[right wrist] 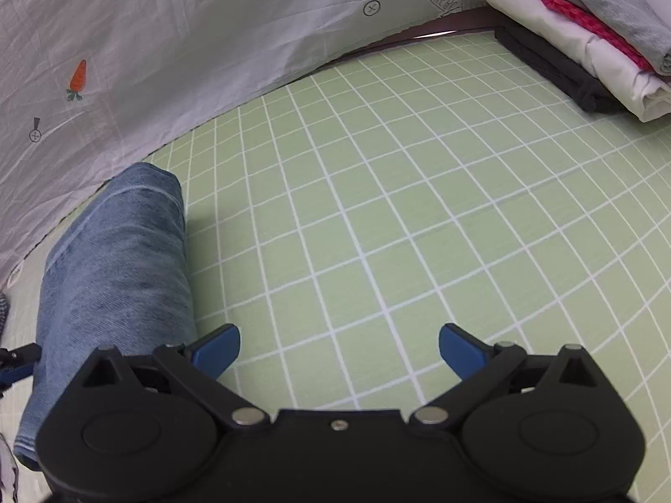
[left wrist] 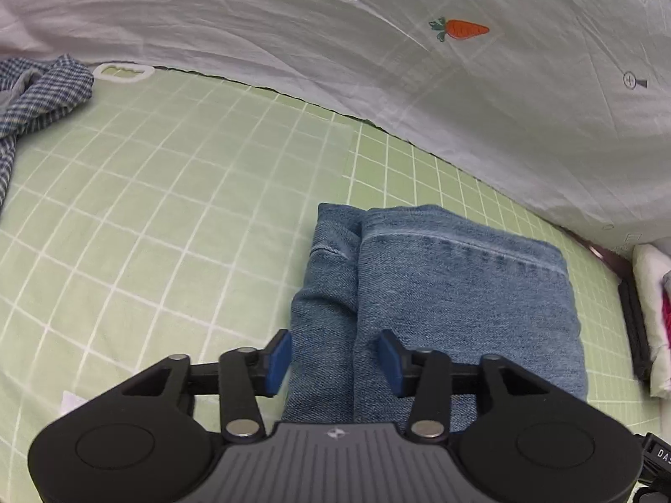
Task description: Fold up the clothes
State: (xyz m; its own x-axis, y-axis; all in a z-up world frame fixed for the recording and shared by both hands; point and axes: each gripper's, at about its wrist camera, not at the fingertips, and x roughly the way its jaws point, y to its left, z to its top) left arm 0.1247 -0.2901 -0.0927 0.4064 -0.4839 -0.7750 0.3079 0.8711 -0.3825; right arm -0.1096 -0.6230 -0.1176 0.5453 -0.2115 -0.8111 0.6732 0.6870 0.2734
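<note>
Folded blue jeans [left wrist: 440, 293] lie on the green checked sheet [left wrist: 167, 209]. My left gripper [left wrist: 335, 360] is open just above the near end of the jeans, one blue pad on each side of a fold; I cannot tell whether the pads touch the cloth. In the right wrist view the jeans [right wrist: 117, 260] lie at the left. My right gripper [right wrist: 339, 352] is wide open and empty over the bare sheet [right wrist: 419, 209], to the right of the jeans.
A blue-and-white checked garment [left wrist: 37, 96] lies crumpled at the far left. A stack of folded clothes [right wrist: 587, 37], black, white, pink and grey, sits at the far right. A white sheet with a carrot print [left wrist: 461, 29] hangs along the back.
</note>
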